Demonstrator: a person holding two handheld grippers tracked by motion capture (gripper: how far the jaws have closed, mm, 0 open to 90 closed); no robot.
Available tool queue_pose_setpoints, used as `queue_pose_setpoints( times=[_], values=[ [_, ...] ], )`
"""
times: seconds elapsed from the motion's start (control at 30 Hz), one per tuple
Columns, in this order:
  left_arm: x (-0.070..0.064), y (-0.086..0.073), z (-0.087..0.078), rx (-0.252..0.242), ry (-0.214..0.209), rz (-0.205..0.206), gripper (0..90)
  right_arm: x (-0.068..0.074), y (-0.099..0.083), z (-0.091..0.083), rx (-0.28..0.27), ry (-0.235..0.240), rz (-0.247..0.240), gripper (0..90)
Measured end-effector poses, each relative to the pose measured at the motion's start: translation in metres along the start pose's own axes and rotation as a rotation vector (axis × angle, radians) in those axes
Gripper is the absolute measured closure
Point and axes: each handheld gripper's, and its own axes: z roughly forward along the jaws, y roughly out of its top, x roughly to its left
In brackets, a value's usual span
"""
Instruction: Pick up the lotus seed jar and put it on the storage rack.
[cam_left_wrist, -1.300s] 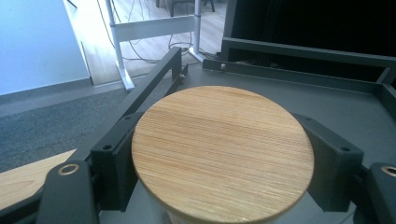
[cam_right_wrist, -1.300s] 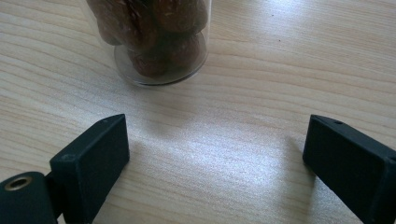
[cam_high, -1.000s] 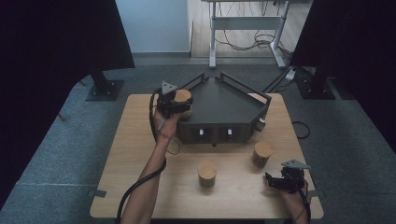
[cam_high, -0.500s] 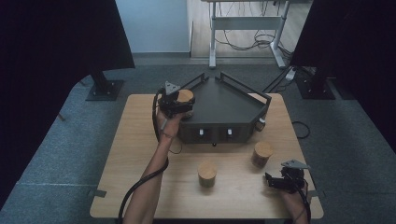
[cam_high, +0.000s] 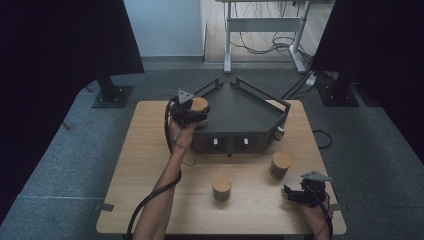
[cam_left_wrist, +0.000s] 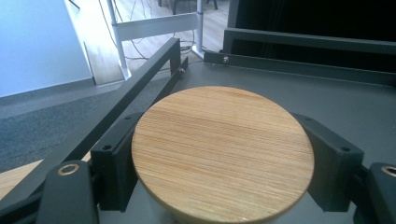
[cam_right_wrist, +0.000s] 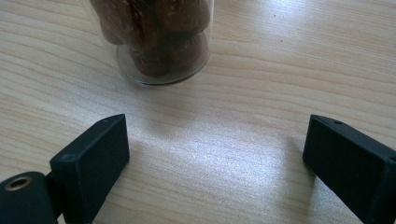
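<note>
The left gripper has its jaws closed on a bamboo-lidded jar, one jaw against each side of the jar just under the round lid. In the left gripper view the jar sits between the jaws over the flat dark top of the black tray, with the tray's rail running past the left jaw and its back rail beyond the lid.

The right gripper rests low near the table's near right corner, its jaws spread wide with only bare wood between them. Just ahead of those jaws, toward the left one, stands a glass jar of brown nuts. A third lidded jar stands farther off on the table.
</note>
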Motion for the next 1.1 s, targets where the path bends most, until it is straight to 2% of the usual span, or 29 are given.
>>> queue_pose_setpoints(
  times=[0.77, 0.93, 1.1],
  values=[
    [0.0032, -0.0048, 0.0042, 0.000, -0.017, -0.010, 23.1, 0.0001, 0.0000, 0.0000, 0.000, 0.002, -0.003, 6.5],
    [0.0047, -0.0054, 0.0058, -0.002, -0.006, -0.013, 12.1, 0.0002, 0.0000, 0.0000, 0.000, 0.003, -0.003, 6.5],
    [0.0057, -0.0078, 0.0068, 0.012, -0.005, -0.002, 6.3, 0.0002, 0.0000, 0.0000, 0.000, 0.003, -0.004, 6.5]
  ],
)
